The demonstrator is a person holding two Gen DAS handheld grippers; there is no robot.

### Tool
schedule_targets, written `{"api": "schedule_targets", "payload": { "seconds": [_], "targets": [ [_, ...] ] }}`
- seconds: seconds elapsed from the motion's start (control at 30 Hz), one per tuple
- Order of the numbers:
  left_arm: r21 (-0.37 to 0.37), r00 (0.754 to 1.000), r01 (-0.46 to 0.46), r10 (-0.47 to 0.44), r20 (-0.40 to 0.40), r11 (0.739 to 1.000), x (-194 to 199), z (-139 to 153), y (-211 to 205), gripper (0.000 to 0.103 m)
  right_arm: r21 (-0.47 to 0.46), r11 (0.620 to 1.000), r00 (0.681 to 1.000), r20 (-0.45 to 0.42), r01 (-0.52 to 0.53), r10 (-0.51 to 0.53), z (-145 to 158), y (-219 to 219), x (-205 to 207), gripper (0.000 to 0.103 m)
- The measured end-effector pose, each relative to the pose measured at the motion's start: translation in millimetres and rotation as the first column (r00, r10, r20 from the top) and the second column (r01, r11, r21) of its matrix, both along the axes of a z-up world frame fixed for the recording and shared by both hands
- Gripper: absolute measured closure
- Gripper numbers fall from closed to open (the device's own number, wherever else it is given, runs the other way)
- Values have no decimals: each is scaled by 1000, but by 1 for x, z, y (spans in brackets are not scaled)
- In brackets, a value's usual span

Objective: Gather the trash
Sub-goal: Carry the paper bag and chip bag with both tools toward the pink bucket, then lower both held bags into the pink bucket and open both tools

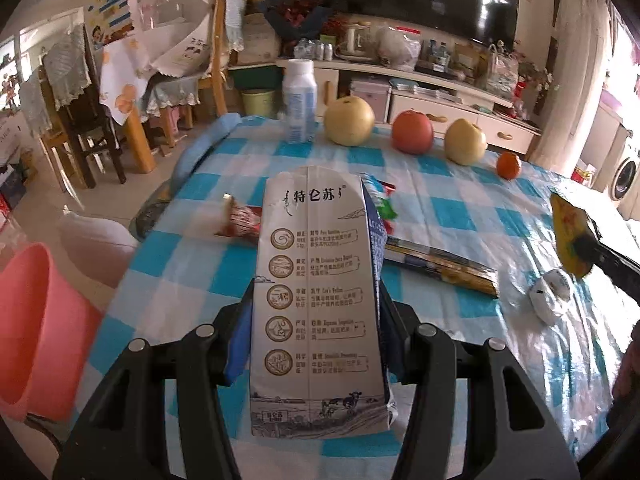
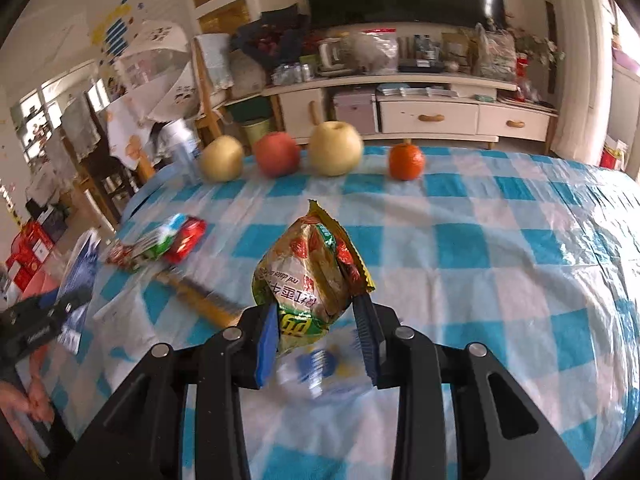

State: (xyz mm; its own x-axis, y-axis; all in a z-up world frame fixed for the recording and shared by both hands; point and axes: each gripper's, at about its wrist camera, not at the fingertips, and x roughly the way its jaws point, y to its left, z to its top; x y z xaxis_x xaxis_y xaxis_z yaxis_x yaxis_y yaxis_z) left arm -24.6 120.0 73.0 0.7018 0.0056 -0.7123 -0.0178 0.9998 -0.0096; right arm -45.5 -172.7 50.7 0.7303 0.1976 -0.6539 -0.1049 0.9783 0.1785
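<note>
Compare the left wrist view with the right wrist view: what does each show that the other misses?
Only the left wrist view shows the pink bin beside the table and the left tongs shut on the milk carton. Only the right wrist view shows the right tongs shut on a green-gold snack wrapper. Both show the checkered tablecloth, the fruit row with the red apple and the red wrappers.

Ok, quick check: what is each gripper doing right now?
Left gripper: closed on the milk carton.
Right gripper: closed on the snack wrapper.
</note>
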Motion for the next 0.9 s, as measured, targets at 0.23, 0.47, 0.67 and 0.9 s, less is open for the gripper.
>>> {"api": "schedule_targets", "payload": {
  "seconds": [0.23,0.47,0.67,0.9],
  "targets": [
    [34,999,-27,26,38,999,-5,10,21,48,38,998,999,-17,-42,42,4,32,-21,67],
    [39,995,-75,72,73,996,-11,23,50,48,49,992,993,-17,-113,114,16,79,-33,67],
    [55,984,-149,142,108,987,-15,36,83,48,40,977,977,-19,-210,211,23,134,-39,67],
    [46,965,-232,225,133,972,-24,49,124,48,36,941,942,-2,-335,336,36,204,-44,67]
  ]
}}
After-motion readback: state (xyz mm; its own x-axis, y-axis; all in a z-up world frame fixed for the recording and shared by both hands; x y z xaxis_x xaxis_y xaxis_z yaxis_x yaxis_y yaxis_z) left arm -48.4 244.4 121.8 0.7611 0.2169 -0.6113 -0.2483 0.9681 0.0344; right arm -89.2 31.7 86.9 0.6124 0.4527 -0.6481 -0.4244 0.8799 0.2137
